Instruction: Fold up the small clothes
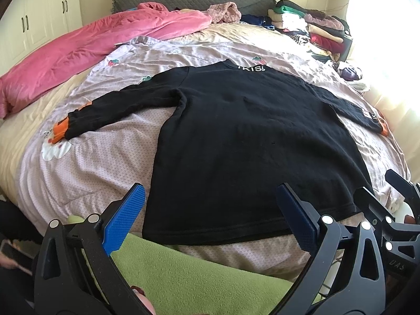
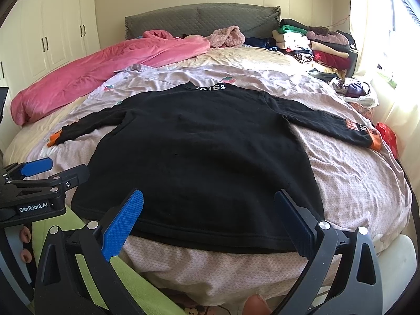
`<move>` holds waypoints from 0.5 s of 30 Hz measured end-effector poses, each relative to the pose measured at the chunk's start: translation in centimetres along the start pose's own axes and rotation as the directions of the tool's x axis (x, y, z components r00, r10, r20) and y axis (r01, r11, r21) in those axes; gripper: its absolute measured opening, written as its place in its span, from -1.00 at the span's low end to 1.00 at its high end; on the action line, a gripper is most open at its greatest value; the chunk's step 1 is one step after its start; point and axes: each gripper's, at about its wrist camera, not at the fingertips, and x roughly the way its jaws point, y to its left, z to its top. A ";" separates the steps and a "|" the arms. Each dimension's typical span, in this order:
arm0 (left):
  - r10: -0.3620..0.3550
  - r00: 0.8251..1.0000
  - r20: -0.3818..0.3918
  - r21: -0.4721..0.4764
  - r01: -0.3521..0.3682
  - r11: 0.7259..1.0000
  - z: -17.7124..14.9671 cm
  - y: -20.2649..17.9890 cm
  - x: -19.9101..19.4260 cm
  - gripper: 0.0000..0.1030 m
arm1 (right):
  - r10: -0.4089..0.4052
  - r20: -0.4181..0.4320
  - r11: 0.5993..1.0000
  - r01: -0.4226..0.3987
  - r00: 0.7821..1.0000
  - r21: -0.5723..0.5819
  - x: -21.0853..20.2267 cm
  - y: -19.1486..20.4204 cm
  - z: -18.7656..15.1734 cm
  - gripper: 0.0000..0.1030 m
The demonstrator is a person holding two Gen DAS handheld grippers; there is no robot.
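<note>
A black long-sleeved top (image 1: pixel 236 136) (image 2: pixel 204 152) with orange cuffs and white collar lettering lies flat on the bed, both sleeves spread out. Its hem (image 1: pixel 218 236) (image 2: pixel 210 239) faces me. My left gripper (image 1: pixel 210 204) hangs open just above the hem's left part, holding nothing. My right gripper (image 2: pixel 208 207) is open over the hem's right part, also holding nothing. The right gripper (image 1: pixel 388 199) shows at the right edge of the left wrist view. In the right wrist view the left gripper (image 2: pixel 55 170) shows at the left edge.
A pale patterned sheet (image 1: pixel 92 162) covers the bed. A pink quilt (image 1: pixel 92 50) lies at the back left. A stack of folded clothes (image 2: pixel 315 44) sits at the back right, with loose garments (image 2: pixel 351 89) beside it. Green fabric (image 1: pixel 189 275) lies close below the grippers.
</note>
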 end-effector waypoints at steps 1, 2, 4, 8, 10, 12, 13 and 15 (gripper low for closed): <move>-0.001 1.000 0.001 0.002 0.001 1.000 0.0 0.0 0.0 0.82 | 0.001 -0.002 1.000 -0.001 1.000 0.001 0.0 0.0 0.0 0.92; -0.002 1.000 0.001 0.003 0.002 1.000 0.0 0.0 0.0 0.82 | -0.001 -0.002 1.000 0.001 1.000 0.002 0.0 0.0 0.0 0.92; -0.009 1.000 0.005 0.003 0.009 1.000 0.2 0.0 -0.1 0.82 | 0.001 -0.004 1.000 -0.001 1.000 0.004 0.1 -0.1 0.2 0.92; -0.017 1.000 0.014 -0.001 0.018 1.000 0.8 0.2 -0.2 0.82 | 0.001 0.004 1.000 -0.001 1.000 0.009 0.0 -0.3 0.5 0.92; -0.021 1.000 0.015 0.000 0.021 1.000 1.2 0.2 -0.2 0.82 | 0.003 0.008 1.000 -0.003 1.000 0.012 0.0 -0.5 0.9 0.92; -0.022 1.000 0.021 -0.001 0.022 1.000 1.7 0.3 -0.3 0.82 | 0.004 0.005 1.000 -0.004 1.000 0.010 0.1 -0.6 1.3 0.92; -0.025 0.999 0.023 -0.005 0.025 1.000 2.0 0.4 -0.4 0.82 | 0.003 0.003 1.000 -0.003 1.000 0.009 0.2 -0.6 1.6 0.92; -0.030 0.999 0.031 -0.008 0.030 1.000 2.6 0.6 -0.6 0.82 | 0.009 0.007 1.000 -0.009 1.000 -0.002 0.2 -0.7 2.1 0.92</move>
